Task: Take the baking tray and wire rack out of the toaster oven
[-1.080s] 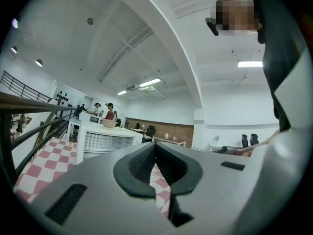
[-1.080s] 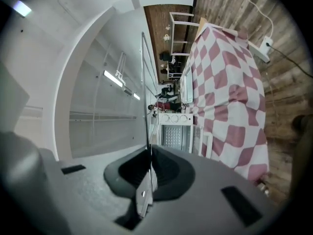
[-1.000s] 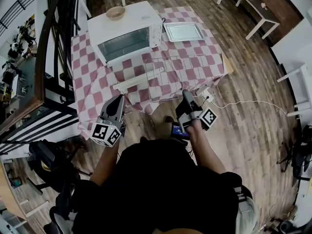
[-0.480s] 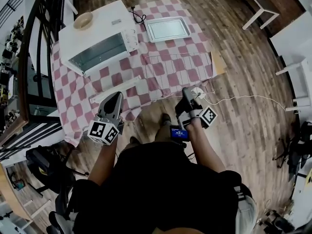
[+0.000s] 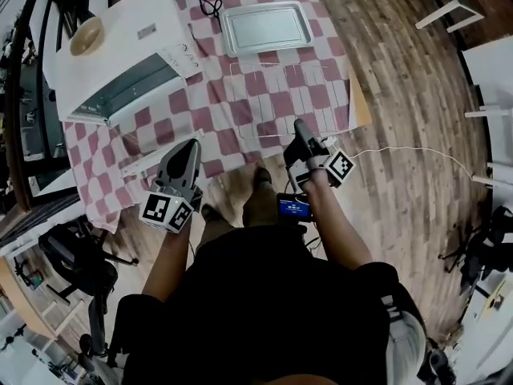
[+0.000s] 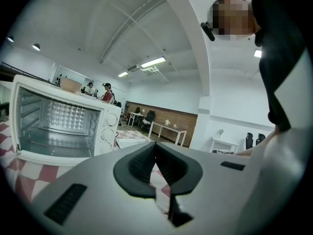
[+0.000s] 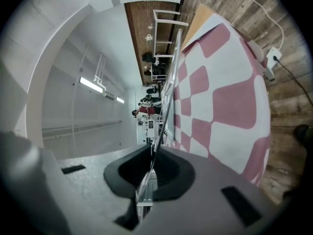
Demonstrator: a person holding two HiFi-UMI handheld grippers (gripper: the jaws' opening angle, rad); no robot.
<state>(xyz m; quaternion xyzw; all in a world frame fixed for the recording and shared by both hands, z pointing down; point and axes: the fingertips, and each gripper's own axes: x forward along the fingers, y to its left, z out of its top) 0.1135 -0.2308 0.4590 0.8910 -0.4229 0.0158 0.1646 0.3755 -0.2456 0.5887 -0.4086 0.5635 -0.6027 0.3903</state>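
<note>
The white toaster oven [image 5: 120, 54] stands at the left of the checked table, its door [image 5: 156, 131] folded down; in the left gripper view the toaster oven [image 6: 58, 126] shows a bare inside. The silver baking tray [image 5: 267, 27] lies flat on the cloth at the far right. The wire rack [image 5: 280, 95] hangs low over the table's right front, and my right gripper [image 5: 300, 131] is shut on its near edge. In the right gripper view the wire rack [image 7: 164, 106] runs edge-on out of the right gripper [image 7: 146, 173]. My left gripper [image 5: 188, 155] is shut and holds nothing, just off the door's handle; the left gripper [image 6: 155, 163] shows its pads touching.
A wooden bowl [image 5: 86, 34] sits on top of the oven. A cardboard sheet [image 5: 358, 103] sticks out at the table's right edge. A white cable [image 5: 401, 155] trails over the wood floor. A black chair [image 5: 76, 255] stands at my left, white furniture [image 5: 481, 79] at right.
Both grippers have travelled together and sunk a little, the rack still in the right one. In the head view the oven, tray and table have slid up and to the left.
</note>
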